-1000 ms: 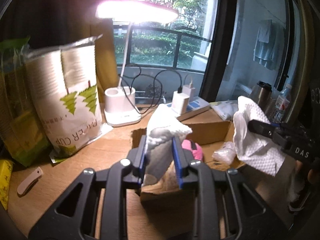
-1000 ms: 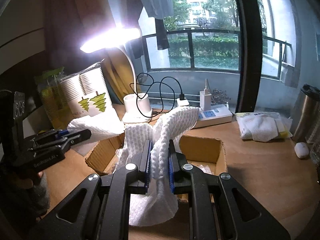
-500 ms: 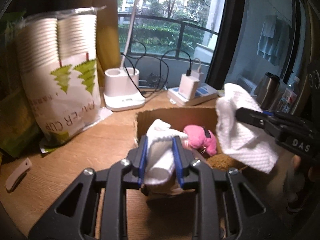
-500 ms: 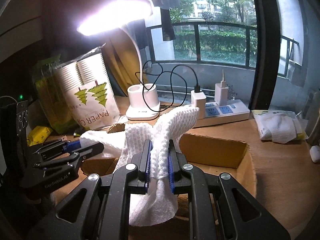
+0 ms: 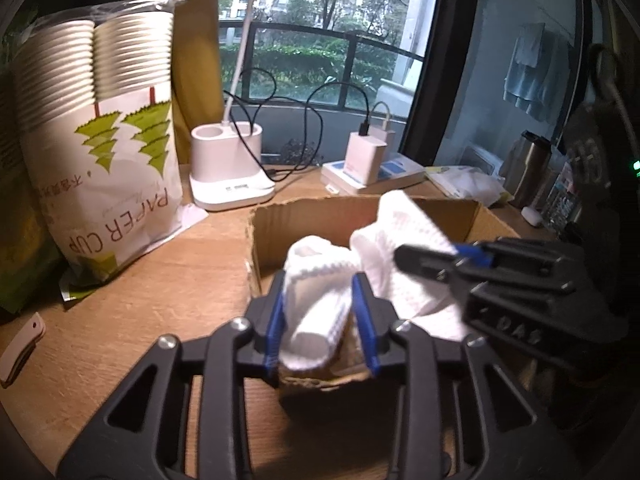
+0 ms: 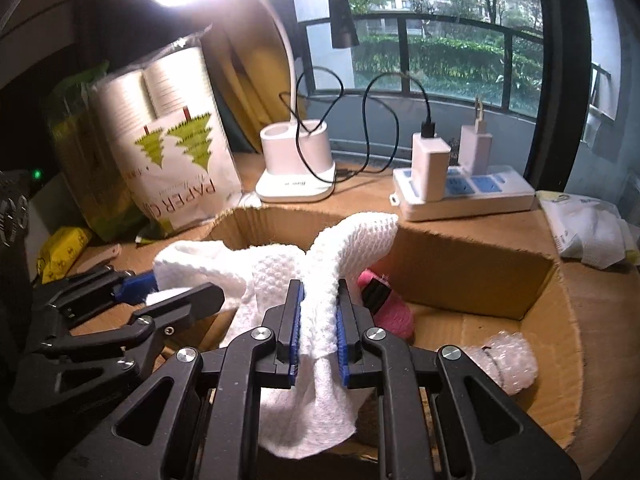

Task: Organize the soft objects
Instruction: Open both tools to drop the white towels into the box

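Observation:
A white waffle-weave cloth (image 5: 316, 280) hangs over the open cardboard box (image 5: 320, 216). My left gripper (image 5: 320, 304) is shut on one end of the cloth at the box's near wall. My right gripper (image 6: 318, 308) is shut on the other end of the cloth (image 6: 320, 268), over the box (image 6: 472, 264). The right gripper also shows in the left wrist view (image 5: 408, 258), close beside the left one. In the box lie a pink soft toy (image 6: 388, 312) and a bubble-wrap bundle (image 6: 508, 364).
A paper cup pack (image 5: 104, 140), a white lamp base (image 5: 230, 172) with cables and a power strip with chargers (image 6: 464, 192) stand behind the box. A cloth packet (image 6: 592, 232) lies at the right. A metal flask (image 5: 528, 168) stands far right.
Both grippers have come down and closer together with the cloth, lowering it into the box. The pink toy is now hidden behind the cloth in the left wrist view.

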### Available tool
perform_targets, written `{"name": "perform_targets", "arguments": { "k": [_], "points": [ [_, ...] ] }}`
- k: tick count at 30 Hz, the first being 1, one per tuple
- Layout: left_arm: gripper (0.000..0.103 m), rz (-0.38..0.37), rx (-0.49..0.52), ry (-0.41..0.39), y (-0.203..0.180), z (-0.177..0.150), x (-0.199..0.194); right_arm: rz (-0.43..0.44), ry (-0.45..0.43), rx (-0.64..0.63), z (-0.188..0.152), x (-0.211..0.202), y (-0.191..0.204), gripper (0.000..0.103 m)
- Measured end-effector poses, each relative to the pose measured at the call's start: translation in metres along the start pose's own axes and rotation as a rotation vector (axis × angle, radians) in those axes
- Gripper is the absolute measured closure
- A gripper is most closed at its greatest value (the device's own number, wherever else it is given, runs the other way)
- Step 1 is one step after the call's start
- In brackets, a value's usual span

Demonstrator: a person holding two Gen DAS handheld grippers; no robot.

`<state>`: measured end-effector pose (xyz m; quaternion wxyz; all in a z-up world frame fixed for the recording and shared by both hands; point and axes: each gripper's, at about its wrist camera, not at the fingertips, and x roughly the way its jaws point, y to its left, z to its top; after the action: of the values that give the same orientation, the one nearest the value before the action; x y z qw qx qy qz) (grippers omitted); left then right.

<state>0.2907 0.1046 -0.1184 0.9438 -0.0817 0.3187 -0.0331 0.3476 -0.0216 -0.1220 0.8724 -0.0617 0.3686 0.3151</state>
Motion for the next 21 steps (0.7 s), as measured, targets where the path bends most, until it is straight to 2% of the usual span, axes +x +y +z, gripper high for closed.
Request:
{"name": "perform_targets", "arguments": {
  "k": [3,7,9,11,16,21],
  "points": [
    [0.053,-0.022,0.009,-0.001,-0.003,-0.001,0.0,0.0,0.035,-0.001,-0.004,0.008,0.002,0.087],
    [0.053,-0.019,0.021,-0.002,-0.005,-0.001,-0.001,-0.003,0.053,0.004,-0.007,0.012,0.002,0.085],
    [0.053,-0.023,0.017,0.0,-0.005,-0.001,-0.001,-0.008,0.052,0.007,-0.006,0.01,0.001,0.079],
    [0.053,-0.035,0.003,0.005,-0.003,-0.001,-0.001,-0.01,0.047,0.014,-0.004,0.007,-0.001,0.067],
    [0.053,-0.043,-0.032,0.016,0.002,0.004,-0.006,-0.04,0.021,0.027,0.0,-0.008,-0.008,0.054],
    [0.052,-0.018,-0.024,-0.001,-0.002,0.005,-0.018,-0.06,-0.009,0.04,0.001,-0.026,-0.015,0.051]
  ]
}}
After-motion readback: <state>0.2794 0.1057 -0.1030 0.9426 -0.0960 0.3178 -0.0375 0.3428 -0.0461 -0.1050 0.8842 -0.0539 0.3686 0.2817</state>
